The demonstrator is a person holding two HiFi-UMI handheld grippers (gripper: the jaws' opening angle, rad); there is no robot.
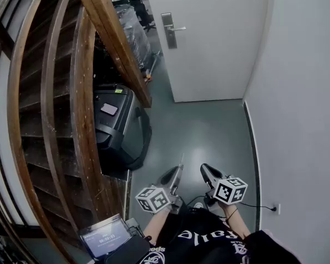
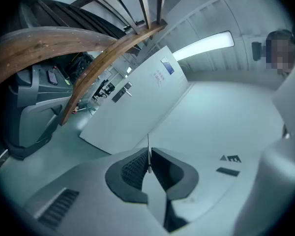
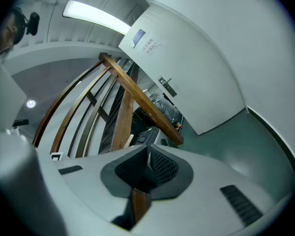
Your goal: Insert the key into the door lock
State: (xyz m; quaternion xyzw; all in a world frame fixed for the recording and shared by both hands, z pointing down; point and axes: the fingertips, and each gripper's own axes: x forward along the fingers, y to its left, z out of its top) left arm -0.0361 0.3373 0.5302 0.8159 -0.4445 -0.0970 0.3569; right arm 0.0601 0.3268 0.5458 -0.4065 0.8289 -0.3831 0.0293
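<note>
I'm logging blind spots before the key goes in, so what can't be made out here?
Keyhole: head view, the lock plate is too far and small.
The key: left gripper view, edge-on; its head is hidden between the left gripper jaws.
The door notice: both gripper views, print too small.

Key: a thin, silvery metal blade [image 2: 148, 140], seen edge-on as a slim sliver.
Key hold: its lower end is pinched between the closed jaws of the left claw [image 2: 149, 156], and the rest juts straight out past the tips.
Key pose: it points towards the door [image 1: 220, 43], well apart from it.
Door lock: a silvery upright plate [image 1: 168, 37] near the left edge of the white door, with a lever handle [image 1: 179, 28] lying level and pointing right.
Keyhole: too small to make out.
Key and lock: well apart, the key not inserted.
</note>
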